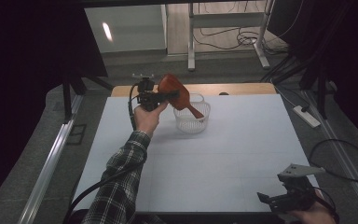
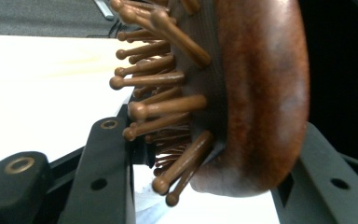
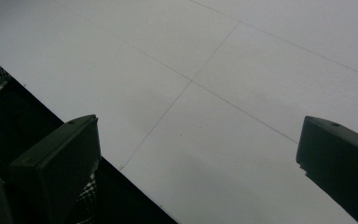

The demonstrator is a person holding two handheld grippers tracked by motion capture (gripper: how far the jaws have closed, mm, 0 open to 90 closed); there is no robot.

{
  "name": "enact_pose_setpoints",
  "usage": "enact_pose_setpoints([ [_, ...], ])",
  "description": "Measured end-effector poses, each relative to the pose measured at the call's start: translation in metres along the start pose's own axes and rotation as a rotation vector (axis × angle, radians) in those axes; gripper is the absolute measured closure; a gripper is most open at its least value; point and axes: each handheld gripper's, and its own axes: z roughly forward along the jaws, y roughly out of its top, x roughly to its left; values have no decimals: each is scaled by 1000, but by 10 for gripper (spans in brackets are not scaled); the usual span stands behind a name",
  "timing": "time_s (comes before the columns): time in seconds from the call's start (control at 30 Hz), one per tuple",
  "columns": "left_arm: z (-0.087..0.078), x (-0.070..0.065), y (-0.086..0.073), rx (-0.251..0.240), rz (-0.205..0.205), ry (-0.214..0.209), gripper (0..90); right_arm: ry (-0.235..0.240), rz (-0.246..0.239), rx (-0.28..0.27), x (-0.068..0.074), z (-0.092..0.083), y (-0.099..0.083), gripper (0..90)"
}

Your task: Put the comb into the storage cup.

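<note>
High view: left gripper [image 1: 171, 96] has its fingers clenched on the head of a wooden hairbrush [image 1: 176, 93], held up over the far part of the white tabletop [image 1: 223, 154]. Brush handle slopes down into a clear plastic basket [image 1: 192, 118] standing on the tabletop just right of the left hand [image 1: 148, 117]; handle tip looks to be inside the rim, can't tell if it touches the wall or floor of the basket. Judgement: pick-up is done, brush is over the container, so this is late in a place-into-basket move; left to do is lower, let go, pull back. Left gripper view confirms the hold: brush head [image 2: 256, 93] sits between the two black fingers [image 2: 105, 177], polished back toward the one at the right of that view, ball-tipped wooden bristles [image 2: 163, 109] toward the one at the left, which touches them. Grip is on the head, not the handle, so the handle end goes in first and the head will drop last on release. Right gripper [image 1: 289, 198] is parked at the near right corner of the tabletop, well apart from the basket. Right gripper view: fingers [image 3: 60, 158] spread wide, nothing between them, bare tabletop [image 3: 223, 70] beyond.
</note>
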Motion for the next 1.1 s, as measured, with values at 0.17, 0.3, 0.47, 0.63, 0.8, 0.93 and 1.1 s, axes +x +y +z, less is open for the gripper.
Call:
enact_pose_setpoints([
  [0.17,5,0,-3,8,2,5,563,1,-2,-1,0,0,0,1],
  [0.3,8,0,-6,11,3,14,563,3,-1,-2,0,0,0,2],
  [0.47,11,2,-9,16,-1,23,563,5,0,-1,0,0,0,2],
  [0.63,13,4,-12,17,-6,26,562,6,0,0,0,0,0,2],
  [0.8,16,6,-15,21,-15,28,561,9,4,0,-1,0,0,3],
  [0.93,18,8,-17,22,-21,29,560,10,2,1,-1,0,0,3],
  [1.1,19,10,-20,21,-30,31,559,11,3,-1,-1,0,0,3],
])
